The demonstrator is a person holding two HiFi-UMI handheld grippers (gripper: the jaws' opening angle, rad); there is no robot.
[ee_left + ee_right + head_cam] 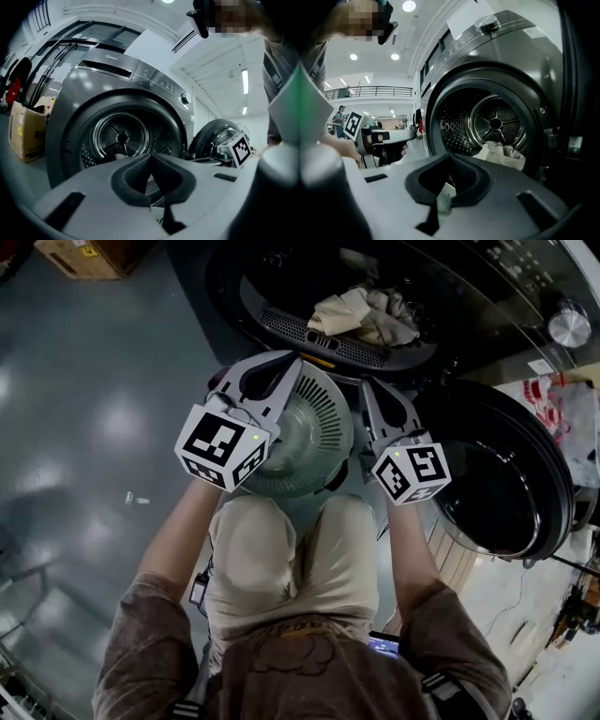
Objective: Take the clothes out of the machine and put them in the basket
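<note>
We hold the left gripper (292, 367) and right gripper (368, 388) with jaws pressed together, over the far rim of the basket (309, 442) near our knees, left and right, with beige clothes (366, 315) in the machine (309, 331) drum just beyond.
</note>
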